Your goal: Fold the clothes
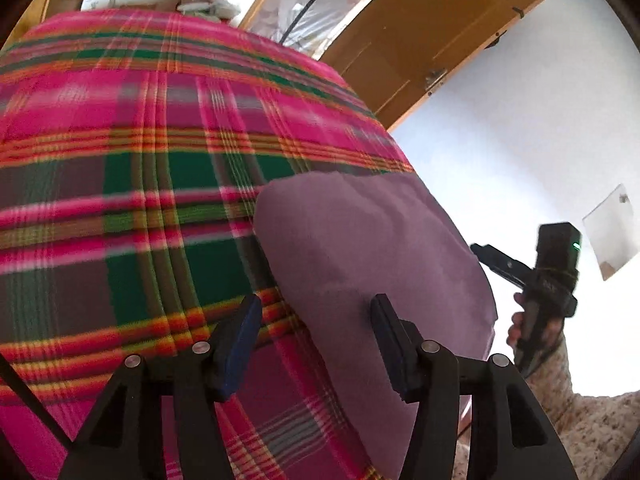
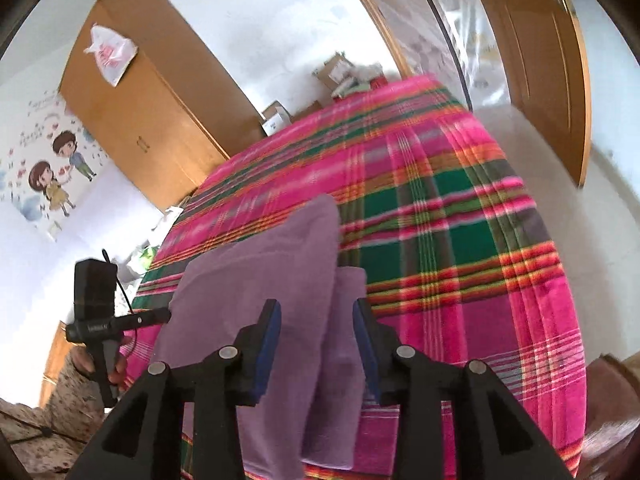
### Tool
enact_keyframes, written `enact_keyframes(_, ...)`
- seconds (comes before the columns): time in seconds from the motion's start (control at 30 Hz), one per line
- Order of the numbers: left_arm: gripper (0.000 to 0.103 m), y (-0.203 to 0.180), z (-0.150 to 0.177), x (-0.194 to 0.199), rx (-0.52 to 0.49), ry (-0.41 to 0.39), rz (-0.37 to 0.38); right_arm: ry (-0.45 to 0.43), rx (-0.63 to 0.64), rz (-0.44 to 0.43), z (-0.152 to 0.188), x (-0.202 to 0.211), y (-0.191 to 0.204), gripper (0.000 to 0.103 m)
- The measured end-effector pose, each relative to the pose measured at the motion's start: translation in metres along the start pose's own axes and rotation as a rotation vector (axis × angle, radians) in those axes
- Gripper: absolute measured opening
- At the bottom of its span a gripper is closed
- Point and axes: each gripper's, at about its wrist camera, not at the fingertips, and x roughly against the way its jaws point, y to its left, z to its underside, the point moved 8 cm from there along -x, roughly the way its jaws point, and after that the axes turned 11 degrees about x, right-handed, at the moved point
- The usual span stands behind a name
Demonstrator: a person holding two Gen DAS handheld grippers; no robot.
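Jaws of both the left gripper [image 1: 316, 344] and right gripper [image 2: 316, 348] stand wide and empty above the folded purple cloth [image 2: 276, 300] lying on the plaid-blanketed bed [image 2: 460, 216]; a fold looks finished, and another grasp likely comes next.

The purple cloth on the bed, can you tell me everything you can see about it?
The soft purple cloth is plain, with a fuzzy, towel-like look. It lies folded on the pink, green and orange plaid blanket, near the bed's edge. In the right wrist view one layer overlaps another, narrower one beside it. The left gripper and right gripper both stand open in front of it; no pad visibly presses it. Only the blanket touches it for sure.
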Motion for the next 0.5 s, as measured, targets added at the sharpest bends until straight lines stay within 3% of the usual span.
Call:
enact_keyframes(0.27,0.059,0.003,0.008,0.003,0.042,0.074,0.11,0.097,-0.114,-0.155,0.008,-0.017,-0.03,0.038)
enact_keyframes(0.5,0.059,0.007,0.006,0.007,0.061,0.121,0.148,0.14,-0.145,-0.286,0.006,-0.028,-0.031,0.038)
